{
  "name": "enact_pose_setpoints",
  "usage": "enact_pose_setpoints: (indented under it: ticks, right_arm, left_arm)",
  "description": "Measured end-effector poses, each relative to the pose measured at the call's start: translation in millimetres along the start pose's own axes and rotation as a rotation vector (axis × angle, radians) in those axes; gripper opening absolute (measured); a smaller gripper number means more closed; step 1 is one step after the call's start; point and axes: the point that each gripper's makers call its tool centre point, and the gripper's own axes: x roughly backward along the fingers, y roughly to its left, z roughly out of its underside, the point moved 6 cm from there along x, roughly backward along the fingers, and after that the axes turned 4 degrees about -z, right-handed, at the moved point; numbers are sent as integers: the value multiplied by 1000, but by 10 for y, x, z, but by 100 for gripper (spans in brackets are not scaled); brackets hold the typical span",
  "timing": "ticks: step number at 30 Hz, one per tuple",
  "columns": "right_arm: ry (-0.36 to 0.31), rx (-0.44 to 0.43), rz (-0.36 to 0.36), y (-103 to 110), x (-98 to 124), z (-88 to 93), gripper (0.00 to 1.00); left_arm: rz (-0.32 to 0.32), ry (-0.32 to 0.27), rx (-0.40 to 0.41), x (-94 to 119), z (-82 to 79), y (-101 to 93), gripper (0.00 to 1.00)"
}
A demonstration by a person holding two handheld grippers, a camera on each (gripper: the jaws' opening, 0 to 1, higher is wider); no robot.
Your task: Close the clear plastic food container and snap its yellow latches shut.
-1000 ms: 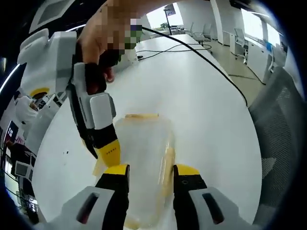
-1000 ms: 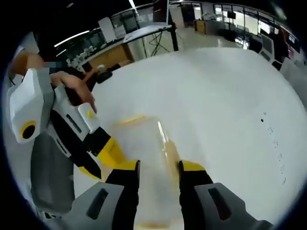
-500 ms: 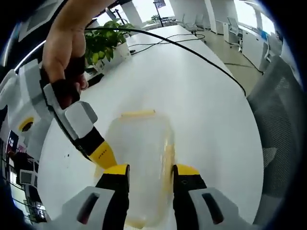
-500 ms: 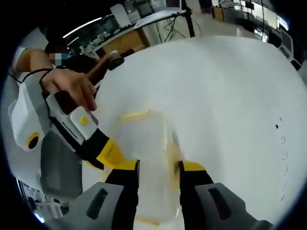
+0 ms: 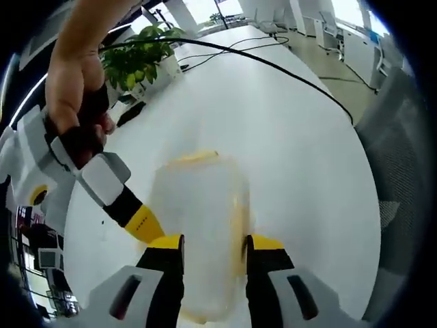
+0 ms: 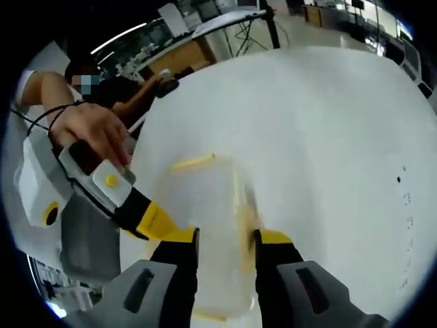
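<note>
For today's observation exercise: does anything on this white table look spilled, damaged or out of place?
Nothing stands out. The clear container sits flat on the white table with its lid on, between both grippers' fingers. No spill or damage shows.

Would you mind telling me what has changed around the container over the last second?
In the left gripper view, the right gripper has tilted, its body swinging lower beside the clear container. The left gripper still straddles the container, which stays on the white table. Nothing was gripped or released.

Clear plastic food container (image 5: 198, 232) on white table (image 5: 300, 157) — between left gripper (image 5: 213, 254) jaws; potted green plant (image 5: 136, 61) behind.
</note>
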Motion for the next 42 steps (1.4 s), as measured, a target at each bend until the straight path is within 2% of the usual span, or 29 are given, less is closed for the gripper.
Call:
enact_pose_setpoints:
  ticks: [4,8,26,29,31,32,33,42]
  right_arm:
    - [-4,0,1,-1,1,6,29]
    - [-5,2,1,14,0,10,28]
    - [7,13,5,17,-5,16,25]
    - [1,16,4,18,-19,21,24]
    - [-3,2,-3,20,-20,32,22]
    - [21,-49,-22,78,-24,75,20]
    - [4,2,-11,55,-33,57,20]
    - [-48,-23,-14,100,-59,29,22]
  left_arm:
    - [-27,14,-12,4,-10,-26,27]
    - [-57,15,-79,28,-31,-96,23]
    - [-36,59,-34,19,-45,-56,20]
    - [-59,76,-33,-1,-44,-49,18]
    - [-57,76,-26,15,-37,-46,18]
    - [-56,54,-30,12,-57,-42,18]
    - [-60,62,-32,22,-44,-39,18]
    - [-53,52,-31,11,-48,-55,19]
